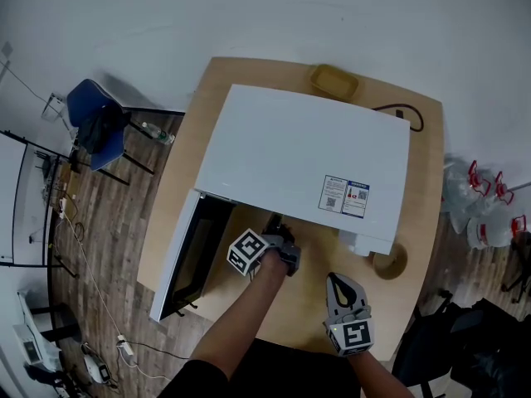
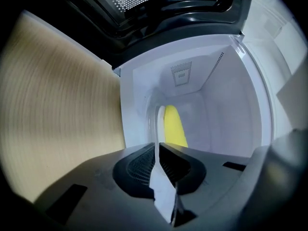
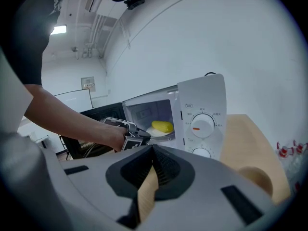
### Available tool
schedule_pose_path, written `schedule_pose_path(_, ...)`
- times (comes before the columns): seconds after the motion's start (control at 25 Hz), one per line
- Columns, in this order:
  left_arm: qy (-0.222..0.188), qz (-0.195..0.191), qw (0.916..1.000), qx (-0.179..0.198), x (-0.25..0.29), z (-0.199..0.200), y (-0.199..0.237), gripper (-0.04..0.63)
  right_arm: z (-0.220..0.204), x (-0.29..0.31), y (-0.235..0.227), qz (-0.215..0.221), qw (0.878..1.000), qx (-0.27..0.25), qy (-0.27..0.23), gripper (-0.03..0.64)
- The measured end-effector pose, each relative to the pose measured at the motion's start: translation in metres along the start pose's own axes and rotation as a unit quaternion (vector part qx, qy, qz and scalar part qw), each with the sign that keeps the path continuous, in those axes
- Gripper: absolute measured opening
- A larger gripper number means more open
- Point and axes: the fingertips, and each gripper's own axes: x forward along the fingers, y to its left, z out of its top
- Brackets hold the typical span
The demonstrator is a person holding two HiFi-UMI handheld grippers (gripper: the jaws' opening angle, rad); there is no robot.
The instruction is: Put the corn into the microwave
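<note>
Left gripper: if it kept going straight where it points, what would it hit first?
Likely the rim of the white plate, then the corn on it. The left gripper, jaws shut and empty, aims into the open microwave, with both straight ahead. Depth is unclear, so which comes first is a guess.

The yellow cob of corn (image 3: 162, 126) lies on its side on a pale round plate (image 3: 153, 132) inside the boxy white microwave (image 1: 303, 160). The microwave stands on the light wooden worktop (image 1: 423, 222). Its dark-windowed door (image 1: 184, 259) is swung wide open at the left. Two round white dials (image 3: 202, 124), one above the other, sit on the front panel right of the cavity.
</note>
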Motion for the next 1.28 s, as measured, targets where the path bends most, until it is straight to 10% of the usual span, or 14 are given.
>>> schedule_pose_path(0.16,-0.001,0.0,0.9999,0.017,-0.003,-0.001,-0.005,0.034,0.0,0.001,-0.001,0.0,1.0,0.003,0.0,0.058)
schedule_pose_path(0.52,0.03,0.019,0.9761,0.214,-0.001,-0.001,-0.019,0.035,-0.003,-0.005,-0.005,-0.003,1.0,0.005,0.0,0.058)
schedule_pose_path(0.72,0.053,0.041,0.9385,0.339,0.008,-0.003,-0.021,0.035,-0.008,-0.008,-0.012,-0.012,1.0,0.01,0.004,0.058)
schedule_pose_path(1.28,0.066,0.023,0.9229,0.379,-0.03,-0.013,-0.033,0.035,0.006,-0.012,-0.01,-0.021,0.999,0.023,-0.014,0.058)
